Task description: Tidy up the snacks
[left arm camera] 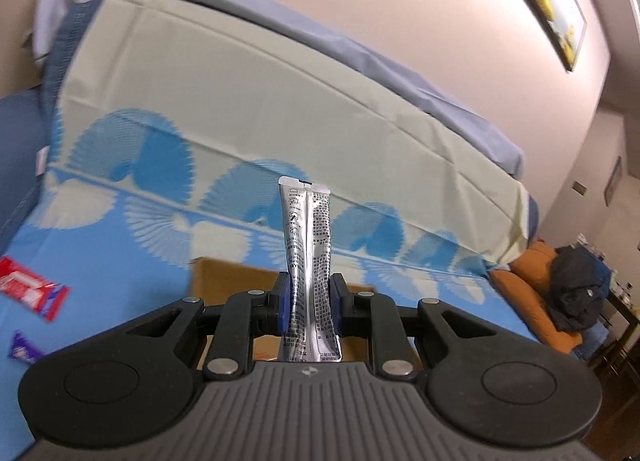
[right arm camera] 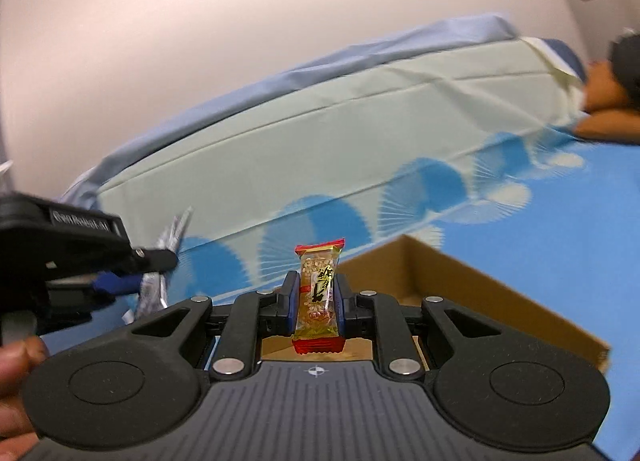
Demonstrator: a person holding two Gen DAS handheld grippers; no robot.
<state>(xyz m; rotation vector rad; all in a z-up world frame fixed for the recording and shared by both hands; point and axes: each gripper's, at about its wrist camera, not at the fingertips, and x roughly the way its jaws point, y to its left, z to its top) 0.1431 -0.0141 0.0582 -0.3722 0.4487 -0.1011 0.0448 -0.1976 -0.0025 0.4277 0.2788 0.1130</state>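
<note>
With the left gripper [left arm camera: 309,301] clamped on a silver packet [left arm camera: 308,261] and the right gripper [right arm camera: 316,301] on a rice bar [right arm camera: 318,293] above the cardboard box [right arm camera: 480,285], two wrapped snacks [left arm camera: 30,287] wait near the cloth's [left arm camera: 120,261] left edge.

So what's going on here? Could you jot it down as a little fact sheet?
Left tongs: shut on silver sachet
Right tongs: shut on rice snack bar
Cardboard box: open, just ahead of the right tongs
Surface: blue patterned cloth
Loose snacks: red packet, purple packet
</note>
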